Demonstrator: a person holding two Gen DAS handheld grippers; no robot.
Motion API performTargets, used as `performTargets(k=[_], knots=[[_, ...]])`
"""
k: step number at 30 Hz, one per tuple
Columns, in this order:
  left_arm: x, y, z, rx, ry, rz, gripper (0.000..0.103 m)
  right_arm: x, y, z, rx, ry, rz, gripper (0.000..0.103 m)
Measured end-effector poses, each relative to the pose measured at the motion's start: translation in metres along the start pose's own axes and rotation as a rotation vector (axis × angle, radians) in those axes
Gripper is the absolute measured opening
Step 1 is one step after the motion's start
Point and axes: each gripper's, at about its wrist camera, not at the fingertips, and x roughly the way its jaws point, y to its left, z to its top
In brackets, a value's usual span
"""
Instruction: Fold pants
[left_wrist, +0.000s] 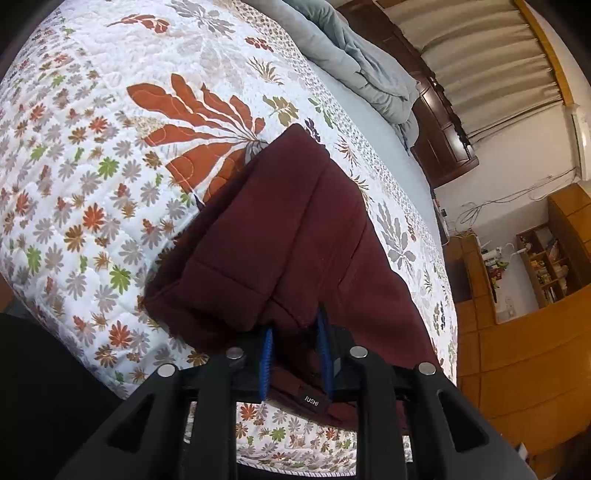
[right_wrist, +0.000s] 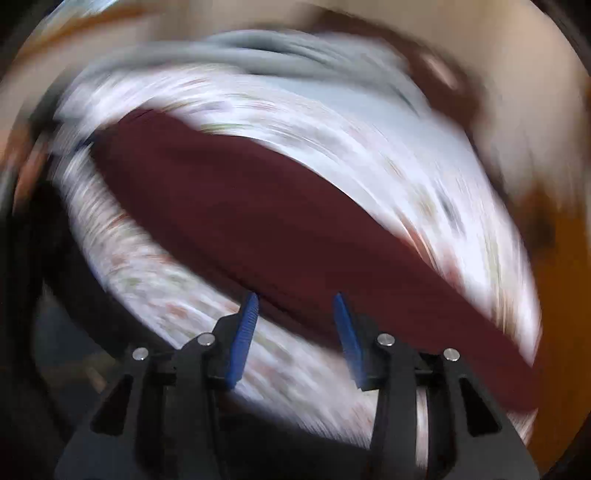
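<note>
maroon pants (left_wrist: 280, 236): lying on the quilted bed (left_wrist: 92, 155), one fold laid over, further folding apparently left; left tool (left_wrist: 295, 354): clenched on the near hem; right tool (right_wrist: 295, 336): released, nothing between its pads, view blurred.

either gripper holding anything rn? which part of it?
Left gripper is shut on the maroon pants, at the bunched edge nearest the camera, beside the label. Right gripper is open and holds nothing; that view is blurred.

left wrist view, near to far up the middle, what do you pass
left gripper shut on the maroon pants → floral quilt → grey blanket → dark wooden headboard → curtain
</note>
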Motion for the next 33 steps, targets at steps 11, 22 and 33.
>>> performTargets(k=[11,22,33], knots=[[-0.003,0.017,-0.002,-0.013,0.041,-0.058,0.025,0.065,0.141,0.058,-0.538,-0.144,-0.128,0.047],[-0.008,0.027,-0.002,-0.004,0.049,-0.072,0.017,0.098,0.148,0.072,-0.533,-0.030,-0.084,0.007],[-0.016,0.033,-0.014,-0.028,0.058,-0.041,0.021,0.094,0.157,0.060,-0.561,-0.030,-0.088,0.012]])
